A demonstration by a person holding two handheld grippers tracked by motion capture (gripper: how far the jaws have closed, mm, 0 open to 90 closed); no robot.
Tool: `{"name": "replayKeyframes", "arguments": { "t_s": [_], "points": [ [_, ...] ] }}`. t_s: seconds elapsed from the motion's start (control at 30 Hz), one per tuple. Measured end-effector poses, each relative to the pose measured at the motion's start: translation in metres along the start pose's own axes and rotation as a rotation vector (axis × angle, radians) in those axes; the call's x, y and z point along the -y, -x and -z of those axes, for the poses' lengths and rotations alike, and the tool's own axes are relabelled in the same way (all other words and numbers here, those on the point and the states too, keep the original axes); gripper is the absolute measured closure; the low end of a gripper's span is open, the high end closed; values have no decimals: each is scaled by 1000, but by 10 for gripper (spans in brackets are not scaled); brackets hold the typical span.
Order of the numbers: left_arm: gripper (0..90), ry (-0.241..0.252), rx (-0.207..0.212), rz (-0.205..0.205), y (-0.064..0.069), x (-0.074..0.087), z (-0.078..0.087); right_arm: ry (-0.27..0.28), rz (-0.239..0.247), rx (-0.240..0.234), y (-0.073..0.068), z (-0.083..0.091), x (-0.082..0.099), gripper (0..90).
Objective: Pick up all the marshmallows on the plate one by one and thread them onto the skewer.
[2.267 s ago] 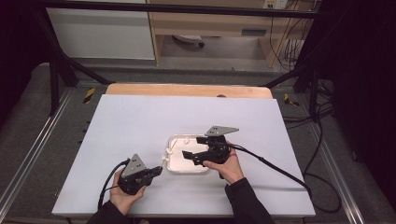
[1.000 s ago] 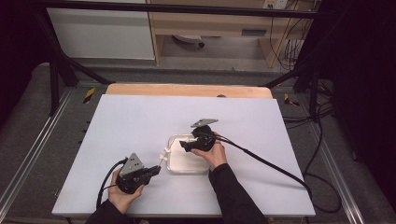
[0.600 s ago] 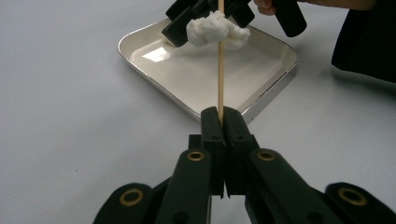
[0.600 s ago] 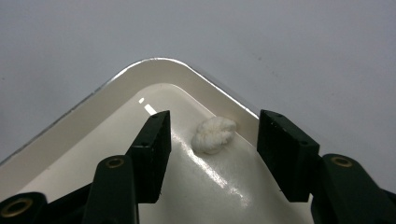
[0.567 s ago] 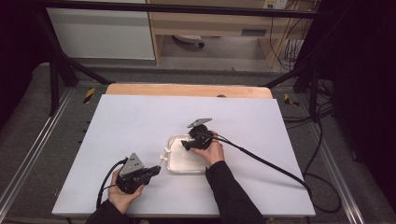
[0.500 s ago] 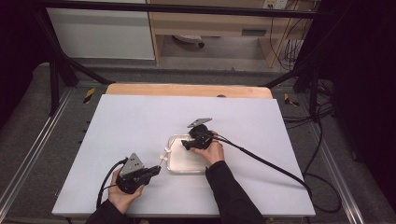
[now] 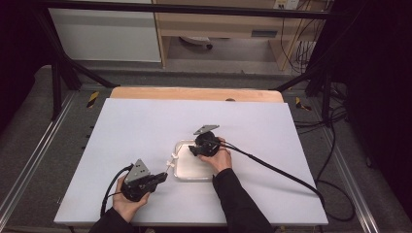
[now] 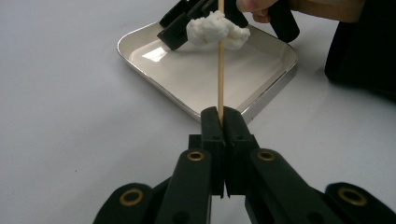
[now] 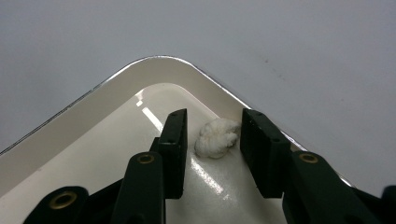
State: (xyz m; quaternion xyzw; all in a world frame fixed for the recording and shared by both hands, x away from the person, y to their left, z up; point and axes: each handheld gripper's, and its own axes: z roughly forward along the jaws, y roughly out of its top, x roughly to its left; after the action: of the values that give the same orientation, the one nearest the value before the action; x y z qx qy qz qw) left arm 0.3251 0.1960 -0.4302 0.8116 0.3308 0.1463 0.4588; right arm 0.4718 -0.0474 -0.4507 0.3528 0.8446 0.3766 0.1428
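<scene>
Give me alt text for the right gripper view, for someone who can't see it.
The right tool reaches into a corner of a shallow white tray, its two black jaws either side of a small white fluffy lump on the tray floor; the jaws have just been closing, with gaps left beside the lump. Beyond the rim lies a plain white table.

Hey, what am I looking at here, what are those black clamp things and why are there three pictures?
A person sits at a white table and holds a hand-operated two-jaw gripper in each hand. The high view looks down from above; the other two pictures come from cameras riding on each gripper. On the table lies a shallow white tray. The left gripper is shut on a thin wooden stick that has a white cotton-like lump on it. The right gripper reaches into a tray corner, its jaws just closing around a second white lump with small gaps left at the pads.
</scene>
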Motion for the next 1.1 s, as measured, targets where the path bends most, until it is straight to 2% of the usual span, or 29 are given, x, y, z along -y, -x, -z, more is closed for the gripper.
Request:
{"name": "replayKeyframes", "arguments": {
  "t_s": [0.2, 0.4, 0.63, 1.1],
  "points": [
    [887, 0, 0, 1, 0, 0, 0, 7, 16, -13, -2, 0, 1, 710],
    [887, 0, 0, 0, 0, 0, 0, 0, -5, -20, -1, 1, 0, 748],
    [887, 0, -1, -2, 0, 0, 0, -6, -6, -36, -2, 5, 0, 767],
    [888, -2, -1, -4, 1, 0, 0, 51, 8, -81, -6, 35, -10, 780]
  ]
}}
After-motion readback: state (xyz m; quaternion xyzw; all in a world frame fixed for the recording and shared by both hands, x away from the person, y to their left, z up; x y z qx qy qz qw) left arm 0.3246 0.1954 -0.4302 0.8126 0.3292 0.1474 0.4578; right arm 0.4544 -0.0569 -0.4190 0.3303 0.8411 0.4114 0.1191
